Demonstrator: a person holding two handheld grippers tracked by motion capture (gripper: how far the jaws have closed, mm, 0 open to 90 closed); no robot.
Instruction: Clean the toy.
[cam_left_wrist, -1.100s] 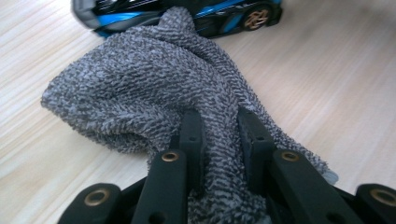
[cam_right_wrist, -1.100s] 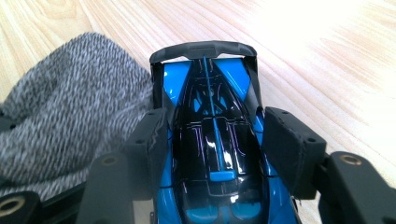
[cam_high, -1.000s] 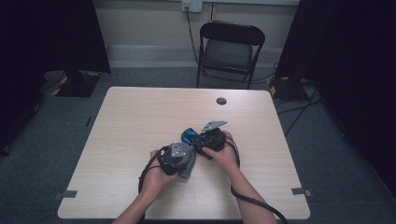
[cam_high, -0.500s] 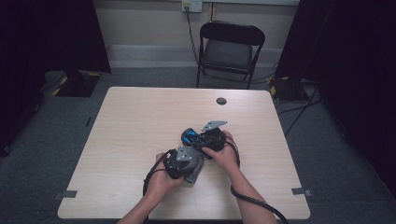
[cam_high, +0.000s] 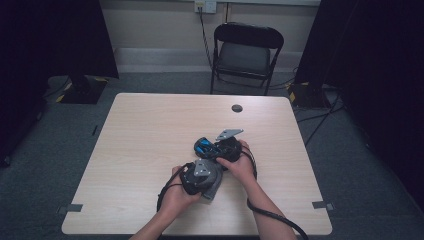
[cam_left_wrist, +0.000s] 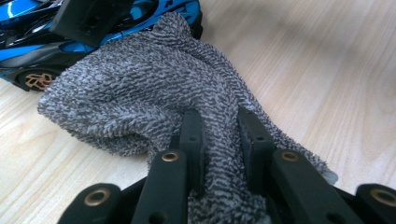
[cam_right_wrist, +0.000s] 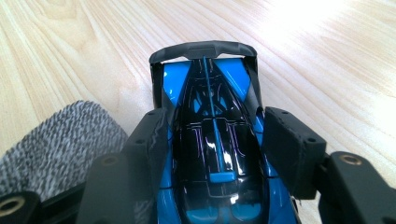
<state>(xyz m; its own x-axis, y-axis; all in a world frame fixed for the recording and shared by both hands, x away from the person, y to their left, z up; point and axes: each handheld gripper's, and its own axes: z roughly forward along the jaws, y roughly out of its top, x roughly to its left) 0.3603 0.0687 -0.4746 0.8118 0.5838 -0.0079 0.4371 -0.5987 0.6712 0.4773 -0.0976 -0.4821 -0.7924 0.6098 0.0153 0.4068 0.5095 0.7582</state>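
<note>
The high view is dim at both dark sides, with the pale table (cam_high: 150, 150) evenly lit. In the right gripper view, glare whitens the wood at upper right and glints on the glossy toy car (cam_right_wrist: 212, 154); near jaws blur slightly.

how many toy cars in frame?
1. A blue-and-black toy car sits mid-table, clamped between the right hand-held gripper's jaws, touching the grey cloth held by the left hand-held gripper. No others visible.

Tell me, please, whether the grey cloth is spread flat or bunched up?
Bunched up. The grey cloth rises in a crumpled mound, pinched in the left gripper, against the blue toy car.
</note>
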